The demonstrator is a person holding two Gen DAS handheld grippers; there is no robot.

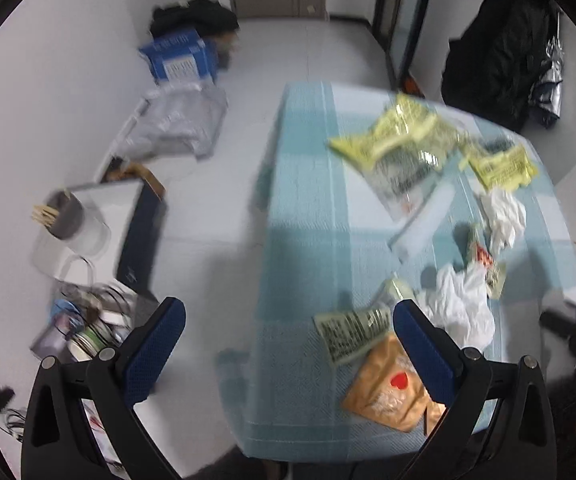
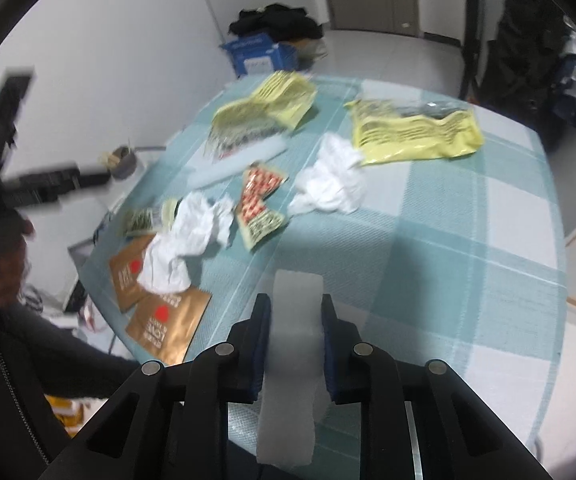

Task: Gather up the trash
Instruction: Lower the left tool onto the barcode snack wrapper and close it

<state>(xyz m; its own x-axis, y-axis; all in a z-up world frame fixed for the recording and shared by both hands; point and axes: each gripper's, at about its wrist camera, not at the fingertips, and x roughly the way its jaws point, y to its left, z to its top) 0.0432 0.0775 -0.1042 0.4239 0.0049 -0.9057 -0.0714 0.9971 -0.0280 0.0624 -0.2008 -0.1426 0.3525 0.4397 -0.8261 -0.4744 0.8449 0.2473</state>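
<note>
Trash lies scattered on a table with a blue-checked cloth (image 1: 300,240). My left gripper (image 1: 288,320) hangs open over the table's near left corner, nothing between its blue pads. Just past its right finger lie a green-and-white wrapper (image 1: 352,332), a gold packet with a red heart (image 1: 392,392) and a crumpled white tissue (image 1: 460,304). My right gripper (image 2: 295,304) is shut on a translucent white plastic strip (image 2: 292,360), held above the cloth. Ahead of it lie gold packets (image 2: 168,328), tissues (image 2: 184,240), a red-patterned wrapper (image 2: 260,192) and yellow wrappers (image 2: 416,132).
Left of the table, the floor holds a blue box (image 1: 180,56), a grey plastic bag (image 1: 180,120) and a cup of wooden sticks (image 1: 64,216). A black backpack (image 1: 496,56) stands beyond the far corner. A person's dark sleeve (image 2: 68,356) is at the table's left edge.
</note>
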